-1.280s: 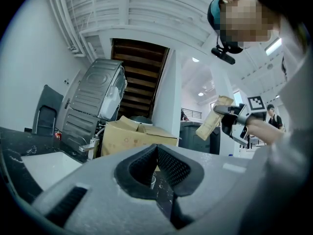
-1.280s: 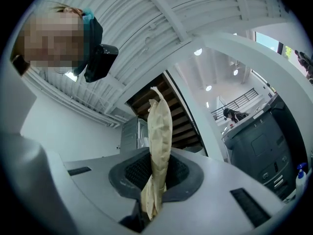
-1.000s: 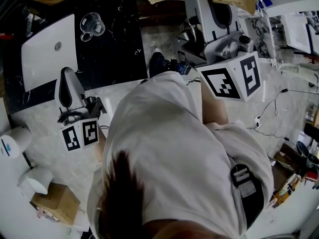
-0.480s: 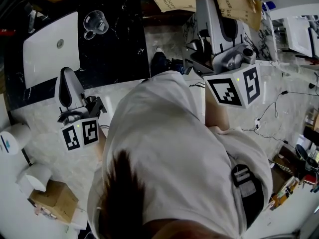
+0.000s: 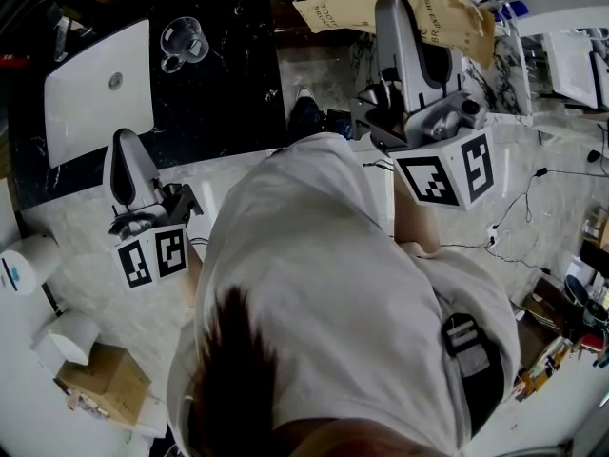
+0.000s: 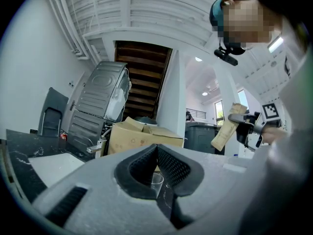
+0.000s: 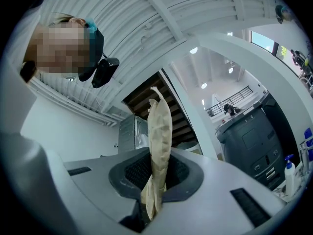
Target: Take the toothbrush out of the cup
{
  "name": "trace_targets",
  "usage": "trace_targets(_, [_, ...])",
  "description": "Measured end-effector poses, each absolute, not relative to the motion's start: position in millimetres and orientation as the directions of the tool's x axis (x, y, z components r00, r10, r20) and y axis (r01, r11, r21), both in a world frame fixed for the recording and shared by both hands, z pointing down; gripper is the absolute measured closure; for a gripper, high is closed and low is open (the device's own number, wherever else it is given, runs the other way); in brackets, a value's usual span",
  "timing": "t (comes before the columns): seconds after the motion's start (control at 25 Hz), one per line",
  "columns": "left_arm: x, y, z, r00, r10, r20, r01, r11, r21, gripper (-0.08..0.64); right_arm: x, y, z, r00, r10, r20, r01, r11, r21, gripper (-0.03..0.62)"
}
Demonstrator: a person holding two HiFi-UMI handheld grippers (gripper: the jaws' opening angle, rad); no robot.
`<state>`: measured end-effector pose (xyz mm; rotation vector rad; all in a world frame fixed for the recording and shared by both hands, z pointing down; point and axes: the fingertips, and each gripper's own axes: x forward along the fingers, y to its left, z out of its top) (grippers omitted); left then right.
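**A:** In the head view, where was the toothbrush?

**B:** I couldn't find one bare. The cup (image 5: 179, 44) was clear glass with a handle. It stood on the dark tabletop (image 5: 228, 93), well apart from both grippers, and nothing showed sticking out of it. The right gripper (image 5: 398, 3) was raised with a brown paper bag (image 5: 447, 8) in its jaws. Whether a brush lay inside, I couldn't tell. The left gripper (image 5: 128, 146) hung by the tabletop's near edge.

**A:** Any writing?

**B:** There was dark print on the bag, too small and turned for me to read it with trust. The cubes carried black-and-white square markers and no words.

**A:** The left gripper view?

**B:** The jaws were clenched with the pads meeting and nothing between them. The cup showed beyond the tips and looked empty from there too.

**A:** And the right gripper view?

**B:** The jaws were clamped on the bag's lower part. The bag stood up between the pads, creased and flattened — soft paper.

**A:** How would the brush handle?

**B:** My guess is light, stiff and thin, with a smooth handle that could slide in the pads. I'd take it on the handle above the rim and lift straight — the glass looked light and breakable and could tip. If the brush sat in the bag, the paper would crumple, so I'd pinch where something hard lay within.
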<state>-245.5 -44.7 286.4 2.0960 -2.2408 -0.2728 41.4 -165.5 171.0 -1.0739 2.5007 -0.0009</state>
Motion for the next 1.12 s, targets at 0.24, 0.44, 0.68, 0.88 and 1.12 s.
trace_targets(0.24, [-249,-42,284,-0.082,-0.994,-0.078,-0.983,0.068,0.171,0.545,44,-162,181,-0.622,-0.699,-0.354,-0.695,0.701,-0.164,0.552])
trace_targets(0.44, [-254,-42,284,-0.091,-0.993,-0.077,-0.982,0.077,0.170,0.545,46,-161,190,-0.625,-0.705,-0.335,-0.696,0.698,-0.171,0.552])
trace_targets(0.68, [-255,-41,285,-0.094,-0.993,-0.076,-0.982,0.080,0.170,0.545,50,-160,199,-0.622,-0.714,-0.321,-0.702,0.690,-0.175,0.552])
trace_targets(0.88, [-255,-40,287,-0.094,-0.993,-0.071,-0.983,0.081,0.163,0.545,54,-160,207,-0.621,-0.721,-0.308,-0.708,0.684,-0.174,0.552])
trace_targets(1.12, [-255,-39,288,-0.096,-0.993,-0.064,-0.983,0.084,0.165,0.545,60,-161,218,-0.620,-0.725,-0.299,-0.708,0.682,-0.185,0.552])
